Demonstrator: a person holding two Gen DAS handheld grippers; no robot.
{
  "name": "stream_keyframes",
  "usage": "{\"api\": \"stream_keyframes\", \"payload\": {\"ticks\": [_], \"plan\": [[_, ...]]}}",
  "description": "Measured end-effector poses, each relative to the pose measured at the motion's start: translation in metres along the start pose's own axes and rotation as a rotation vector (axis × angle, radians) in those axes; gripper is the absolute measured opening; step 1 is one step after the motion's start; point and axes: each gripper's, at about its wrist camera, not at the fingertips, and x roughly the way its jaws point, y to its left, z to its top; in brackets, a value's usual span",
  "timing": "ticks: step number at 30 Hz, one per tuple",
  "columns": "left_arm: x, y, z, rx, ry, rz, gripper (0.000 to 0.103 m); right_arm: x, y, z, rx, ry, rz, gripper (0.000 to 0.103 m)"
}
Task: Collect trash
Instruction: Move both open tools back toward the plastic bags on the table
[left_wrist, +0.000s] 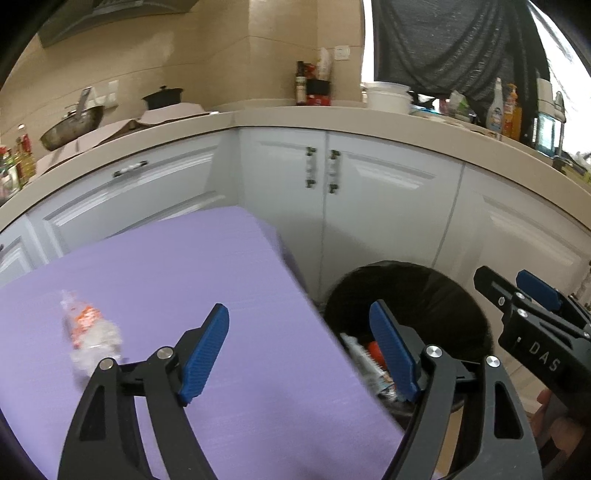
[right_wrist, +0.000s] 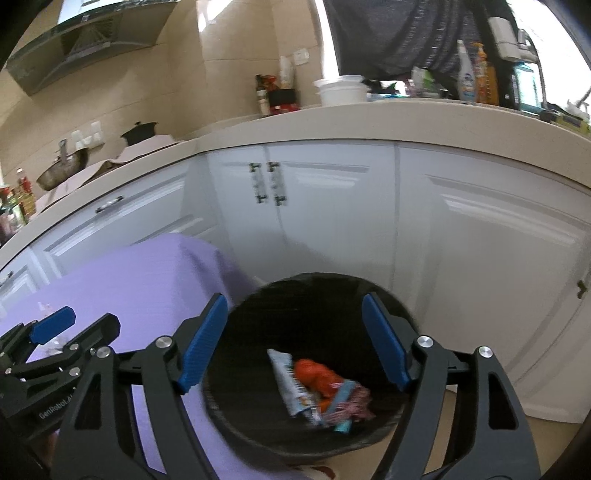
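Note:
A crumpled clear plastic wrapper with orange print (left_wrist: 88, 328) lies on the purple table (left_wrist: 184, 280) at the left. My left gripper (left_wrist: 299, 354) is open and empty above the table's right edge, to the right of the wrapper. A black trash bin (right_wrist: 314, 369) stands on the floor beside the table; it also shows in the left wrist view (left_wrist: 406, 295). Several wrappers (right_wrist: 317, 387), one orange, lie in the bin. My right gripper (right_wrist: 291, 343) is open and empty above the bin; it shows in the left wrist view (left_wrist: 517, 291).
White kitchen cabinets (right_wrist: 369, 221) under a beige counter (right_wrist: 406, 118) stand right behind the bin and table. On the counter are a wok (left_wrist: 70, 125), a black pot (left_wrist: 162, 98), bottles (left_wrist: 504, 107) and white bowls (left_wrist: 388, 94).

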Motion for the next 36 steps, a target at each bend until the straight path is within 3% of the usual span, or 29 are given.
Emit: {"api": "stream_keyframes", "payload": {"ticks": [21,36], "plan": [[-0.049,0.168,-0.043,-0.161,0.021,0.297,0.076,0.005,0.183,-0.010,-0.188,0.067,0.283,0.074],[-0.070,0.245,-0.069,-0.282,0.046,0.400,0.076,0.021,0.283,-0.035,-0.288,0.178,0.380,0.074]]}}
